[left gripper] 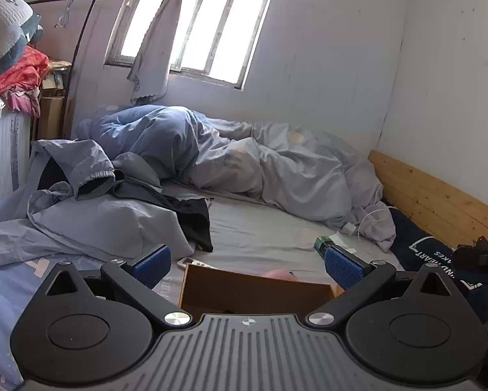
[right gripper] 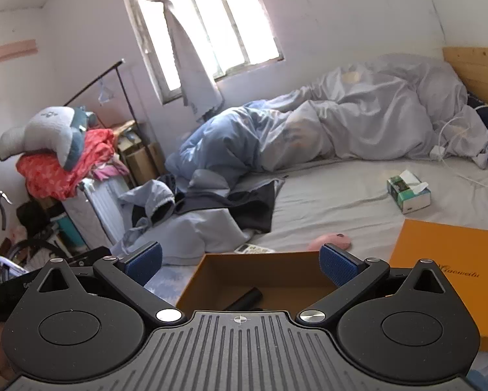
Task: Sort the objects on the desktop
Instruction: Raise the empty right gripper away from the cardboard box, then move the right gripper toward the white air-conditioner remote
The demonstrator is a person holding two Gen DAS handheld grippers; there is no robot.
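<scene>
One open orange box [right gripper: 260, 277] sits on the bed right under both grippers, with a dark cylinder [right gripper: 245, 298] already lying inside it; we can't tell what that item is. Its lid [right gripper: 449, 260] lies flat just beside it on the right, printed side up. Loose items outside the box: a pink mouse [right gripper: 330, 241] just past the far rim, a calculator [right gripper: 253, 248] near the far-left corner, and a tissue box [right gripper: 408, 194] further out on the sheet. Left gripper [left gripper: 248, 265] has its jaws spread wide with nothing between them; right gripper [right gripper: 240, 262] likewise, wide and empty, both hovering above the box. We judge this as mid-sort: one thing in, at least two small things out, neither hand carrying. Which item goes next isn't settled by the frames; the mouse and calculator are nearest. The mouse is rounded and slick, so pads should close across its sides; the calculator lies flat on soft fabric, so a jaw will have to dig under an edge. The surface is a grey bed sheet [right gripper: 341, 202], soft and wrinkled, with a bunched duvet [right gripper: 357, 114] behind, clothes [right gripper: 217, 202] heaped left, a wooden headboard [right gripper: 478, 68] right, and a window [right gripper: 211, 22] with a curtain on the back wall.
</scene>
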